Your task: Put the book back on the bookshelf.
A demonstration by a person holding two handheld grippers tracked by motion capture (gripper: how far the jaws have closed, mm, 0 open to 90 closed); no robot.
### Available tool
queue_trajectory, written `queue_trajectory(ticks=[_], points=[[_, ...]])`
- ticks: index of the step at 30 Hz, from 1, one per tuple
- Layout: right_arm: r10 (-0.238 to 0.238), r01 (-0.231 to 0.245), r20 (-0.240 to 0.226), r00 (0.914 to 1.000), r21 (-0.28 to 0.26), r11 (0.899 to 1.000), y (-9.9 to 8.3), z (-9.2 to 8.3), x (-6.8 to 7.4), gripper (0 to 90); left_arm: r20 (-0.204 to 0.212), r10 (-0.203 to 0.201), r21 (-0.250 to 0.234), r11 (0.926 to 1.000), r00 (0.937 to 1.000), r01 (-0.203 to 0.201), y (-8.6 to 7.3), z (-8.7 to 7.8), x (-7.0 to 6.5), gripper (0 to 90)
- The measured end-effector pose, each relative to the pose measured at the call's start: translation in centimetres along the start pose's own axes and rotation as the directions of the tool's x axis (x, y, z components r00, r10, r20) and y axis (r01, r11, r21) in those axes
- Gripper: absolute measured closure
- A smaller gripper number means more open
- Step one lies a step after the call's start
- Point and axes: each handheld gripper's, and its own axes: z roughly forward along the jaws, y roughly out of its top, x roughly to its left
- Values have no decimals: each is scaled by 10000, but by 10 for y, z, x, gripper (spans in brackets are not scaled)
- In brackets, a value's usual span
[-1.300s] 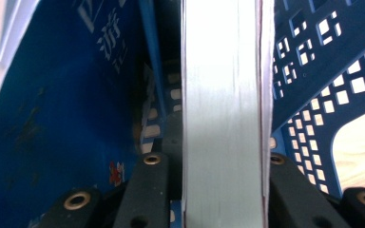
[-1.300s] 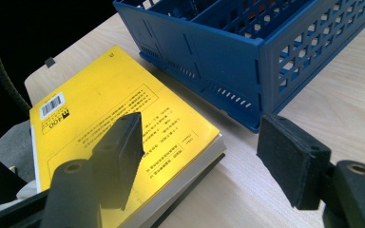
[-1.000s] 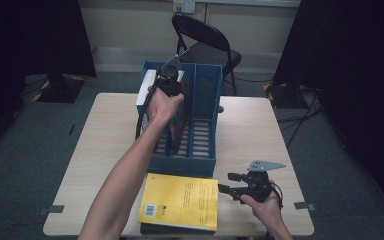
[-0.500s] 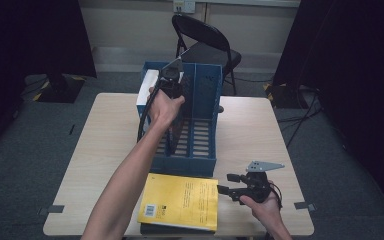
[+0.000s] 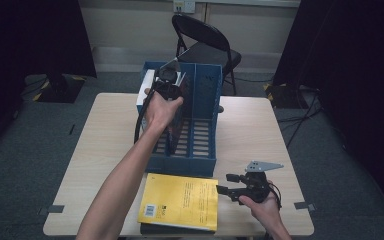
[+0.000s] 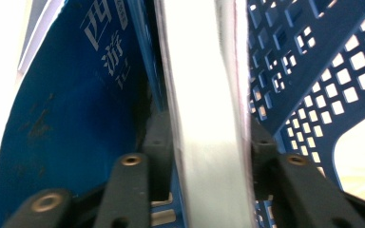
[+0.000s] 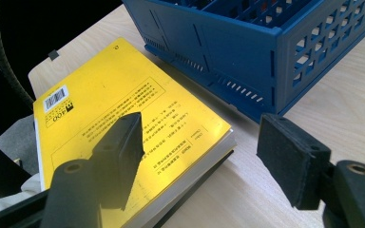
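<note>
Tabletop (image 5: 260,125): left gripper (image 6: 204,142) fingers, just opening, loosely straddle the white-edged book (image 6: 204,95) standing in the blue rack (image 5: 207,100). Withdraw straight up, so it stays upright. Right gripper (image 7: 199,156) open, empty.

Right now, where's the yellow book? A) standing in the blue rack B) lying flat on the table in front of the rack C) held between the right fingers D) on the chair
B: the yellow book lies flat on the table at the near side of the blue rack, with the right gripper open beside it.
</note>
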Motion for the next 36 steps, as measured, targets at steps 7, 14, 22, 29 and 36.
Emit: queue_trajectory(ticks=[7, 14, 22, 29, 36], points=[[12, -12, 20, 10000, 53, 10000, 0, 2, 1, 317, 459, -76, -735, 9972, 9989, 110, -14, -8, 12, 513], [37, -37, 52, 10000, 99, 9999, 0, 3, 0, 317, 1174, 404, -1504, 9884, 9923, -224, -31, -17, 14, 475], [45, -45, 46, 10000, 91, 9999, -1, 3, 1, 317, 1042, 970, -2566, 9642, 9898, -674, -59, -27, 21, 460], [59, -59, 66, 10000, 139, 9999, -1, 5, 1, 317, 956, 1932, -3317, 9311, 9765, -1517, -85, -36, 16, 493], [31, -33, 92, 10000, 191, 9998, -1, 7, 2, 317, 1188, 2291, -3689, 9136, 9661, -1712, -110, -29, 22, 553]])
